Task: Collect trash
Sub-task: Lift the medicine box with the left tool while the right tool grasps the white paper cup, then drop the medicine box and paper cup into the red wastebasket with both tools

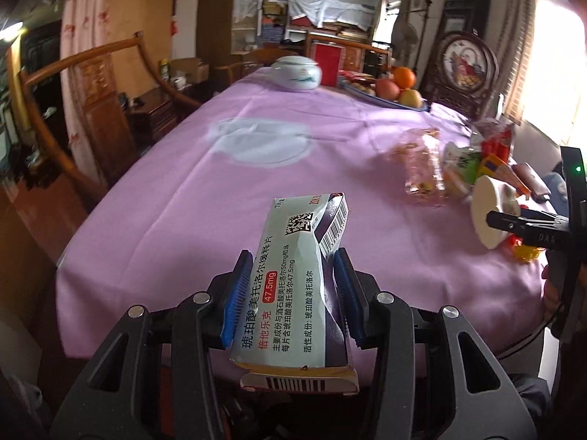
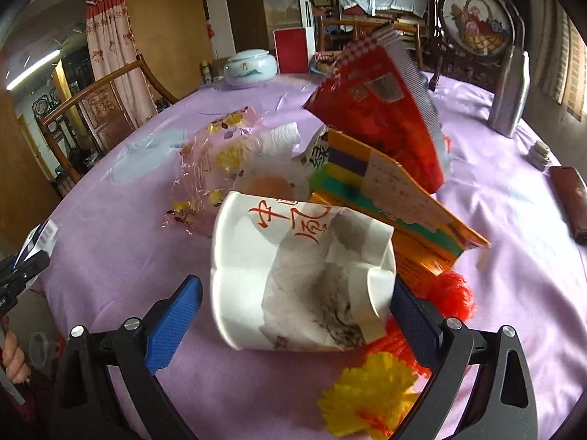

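A crushed grey-and-purple cardboard medicine box (image 1: 293, 286) is clamped between the left gripper's (image 1: 290, 293) blue pads; a crumpled white paper cup (image 2: 293, 278) is held between the right gripper's (image 2: 293, 308) fingers above the pink tablecloth (image 1: 183, 201)

Black angular left tool (image 1: 290, 293) & right tool (image 2: 293, 308) w/ blue ribbed pads, silver screws, green LED.

My left claw (image 1: 291, 293) has blue ribbed pads. The medicine box (image 1: 293, 286) is pale grey with dark purple, black print and a red dose label. The paper cup (image 2: 293, 275) is white with red characters. The tablecloth (image 1: 183, 190) is lilac.
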Available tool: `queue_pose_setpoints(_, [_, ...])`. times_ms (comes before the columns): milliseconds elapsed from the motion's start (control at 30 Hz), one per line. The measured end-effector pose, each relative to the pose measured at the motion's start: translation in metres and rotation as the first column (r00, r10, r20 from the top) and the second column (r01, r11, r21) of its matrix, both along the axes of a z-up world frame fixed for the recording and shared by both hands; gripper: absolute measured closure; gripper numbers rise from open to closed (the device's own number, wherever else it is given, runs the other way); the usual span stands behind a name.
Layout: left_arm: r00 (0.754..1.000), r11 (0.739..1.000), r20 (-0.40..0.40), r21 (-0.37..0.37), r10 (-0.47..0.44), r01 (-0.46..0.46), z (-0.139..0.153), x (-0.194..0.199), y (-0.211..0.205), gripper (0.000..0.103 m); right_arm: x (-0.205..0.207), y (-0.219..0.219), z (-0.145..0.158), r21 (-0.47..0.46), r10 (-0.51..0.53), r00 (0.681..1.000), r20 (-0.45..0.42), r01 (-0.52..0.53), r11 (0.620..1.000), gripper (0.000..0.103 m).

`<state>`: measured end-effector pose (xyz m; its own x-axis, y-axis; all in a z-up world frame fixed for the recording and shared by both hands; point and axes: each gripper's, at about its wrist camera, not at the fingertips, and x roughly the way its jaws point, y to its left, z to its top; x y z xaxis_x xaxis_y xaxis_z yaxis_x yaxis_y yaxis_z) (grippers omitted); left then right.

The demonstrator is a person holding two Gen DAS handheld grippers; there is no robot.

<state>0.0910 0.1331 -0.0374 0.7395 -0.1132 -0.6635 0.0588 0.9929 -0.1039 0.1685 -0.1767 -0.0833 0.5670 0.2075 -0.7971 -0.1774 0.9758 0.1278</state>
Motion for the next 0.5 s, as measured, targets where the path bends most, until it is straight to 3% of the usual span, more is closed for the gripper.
queue_pose_setpoints(33, [1.0,1.0,-0.005,-0.008,0.016,-0.016,0.0,-0.003,0.009,0.057,0.0,0.001,0.002,0.01,0.004,1.0,0.008,-0.004,1.0,0.014])
queue_pose_setpoints(133, [0.999,0.999,-0.018,-0.019,0.049,-0.05,-0.001,-0.013,0.029,0.057,-0.011,0.001,0.015,0.076,0.022,0.998,0.058,-0.027,0.997,0.015])
queue_pose_setpoints(300, [0.993,0.993,-0.041,0.006,0.114,-0.114,-0.003,-0.035,0.058,0.057,-0.029,0.008,0.038,0.1,0.042,0.987,0.154,-0.058,0.993,0.014])
queue_pose_setpoints(500, [0.976,0.982,-0.105,0.046,0.189,-0.185,-0.012,-0.067,0.088,0.057,-0.048,0.044,0.062,0.154,0.157,0.965,0.211,-0.192,0.969,0.014])
